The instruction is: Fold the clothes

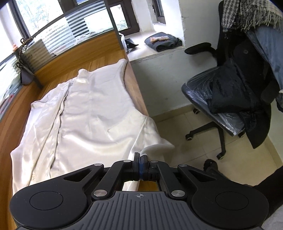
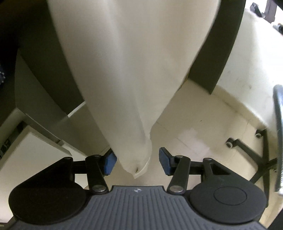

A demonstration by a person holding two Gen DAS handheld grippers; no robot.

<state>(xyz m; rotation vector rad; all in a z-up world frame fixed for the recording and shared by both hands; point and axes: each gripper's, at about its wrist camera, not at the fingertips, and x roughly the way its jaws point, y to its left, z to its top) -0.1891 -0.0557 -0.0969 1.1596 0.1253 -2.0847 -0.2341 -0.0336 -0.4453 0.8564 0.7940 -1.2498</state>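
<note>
Barely started folding I'd say: the cream shirt lies spread out unfolded on the wooden desk ahead of the left gripper, which is pinched tight on its edge, while the right gripper sits half open with the hanging sleeve loose between its jaws.

Count taken with desk as landmark.

- Shirt: one, cream, spread on desk top, sleeve hanging past near edge.
- Grippers: two. Left gripper at near desk edge; right gripper below desk edge.
- Office chair: one, right of desk.
- Chair wheels: four visible in left view.
- Folded dark clothes: one pile, on ledge beyond desk's far right corner.
- Fringed blanket: one, over chair back.
- Handbag: one, on desk's far left side.
</note>
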